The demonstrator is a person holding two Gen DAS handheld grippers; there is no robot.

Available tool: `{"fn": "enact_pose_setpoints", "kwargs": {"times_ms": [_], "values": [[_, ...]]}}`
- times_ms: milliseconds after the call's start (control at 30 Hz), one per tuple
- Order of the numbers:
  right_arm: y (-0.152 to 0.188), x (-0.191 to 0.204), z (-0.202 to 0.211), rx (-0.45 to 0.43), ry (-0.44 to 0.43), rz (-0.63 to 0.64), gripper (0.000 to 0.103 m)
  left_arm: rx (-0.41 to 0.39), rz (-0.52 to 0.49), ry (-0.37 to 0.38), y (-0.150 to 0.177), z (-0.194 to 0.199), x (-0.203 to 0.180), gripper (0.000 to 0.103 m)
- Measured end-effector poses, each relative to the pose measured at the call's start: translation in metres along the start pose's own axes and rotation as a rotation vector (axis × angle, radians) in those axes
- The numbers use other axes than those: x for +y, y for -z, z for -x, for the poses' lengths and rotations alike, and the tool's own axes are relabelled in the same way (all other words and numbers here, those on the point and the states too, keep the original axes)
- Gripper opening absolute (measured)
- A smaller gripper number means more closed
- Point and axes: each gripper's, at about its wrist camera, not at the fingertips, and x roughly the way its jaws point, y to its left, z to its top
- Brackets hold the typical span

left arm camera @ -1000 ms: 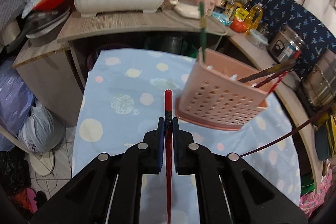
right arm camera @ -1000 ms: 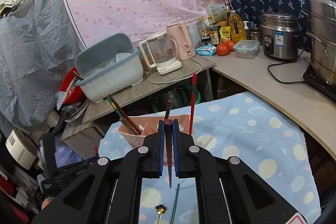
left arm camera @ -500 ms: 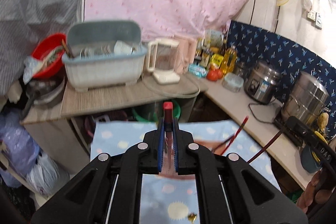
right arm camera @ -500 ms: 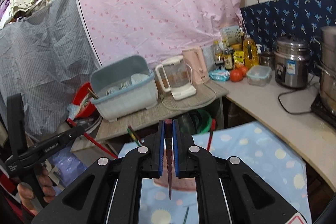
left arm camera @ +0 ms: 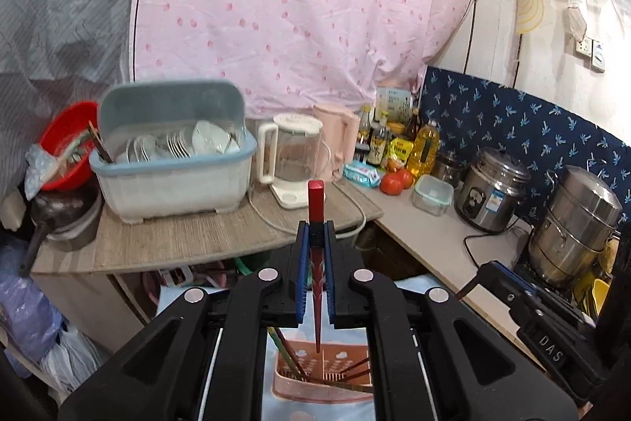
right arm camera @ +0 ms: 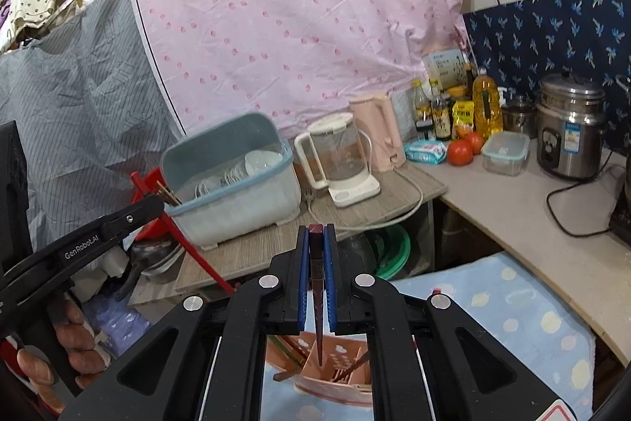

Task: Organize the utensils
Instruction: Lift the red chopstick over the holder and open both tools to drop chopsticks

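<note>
Below both grippers the pink basket is sitting on the spotted cloth, already holding several chopsticks. The left gripper is clamping a red chopstick and the right gripper a darker chopstick, each tip hanging above a compartment. If either is slanting on release, it is likely catching the divider or rim and tumbling out.

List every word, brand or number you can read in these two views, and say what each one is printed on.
"GenRobot.AI": on the arm of the left tongs, seen from the right wrist camera.
"DAS": partial text on the body of the right tongs, seen from the left wrist camera.
Labels on the sauce bottles, yellow packet, blue wipes pack, rice cooker sticker and paper carton: too small or blurred to read.
</note>
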Motion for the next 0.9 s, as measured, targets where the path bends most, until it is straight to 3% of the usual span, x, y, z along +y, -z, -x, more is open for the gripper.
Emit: {"fn": "enact_pose_setpoints", "kwargs": {"times_ms": [100, 200, 300, 400, 700, 900], "values": [[0.012, -0.004, -0.01, 0.033, 0.01, 0.001, 0.009, 0.046, 0.005, -0.005, 0.016, -0.013, 0.002, 0.007], [0.022, -0.006, -0.006, 0.029, 0.033, 0.0, 0.024, 0.07, 0.01, -0.009, 0.029, -0.015, 0.002, 0.011], [0.028, -0.009, 0.001, 0.03, 0.033, -0.013, 0.024, 0.076, 0.015, -0.007, 0.039, -0.009, 0.002, 0.027], [0.035, -0.01, 0.017, 0.025, 0.032, -0.017, 0.025, 0.078, 0.011, -0.013, 0.049, 0.003, 0.002, 0.034], [0.076, -0.009, 0.068, 0.057, 0.028, -0.029, 0.025, 0.141, 0.024, -0.005, 0.095, 0.041, 0.002, 0.035], [0.129, -0.012, 0.096, 0.128, 0.053, -0.02, 0.026, 0.242, 0.023, 0.004, 0.155, 0.06, -0.004, 0.039]]}}
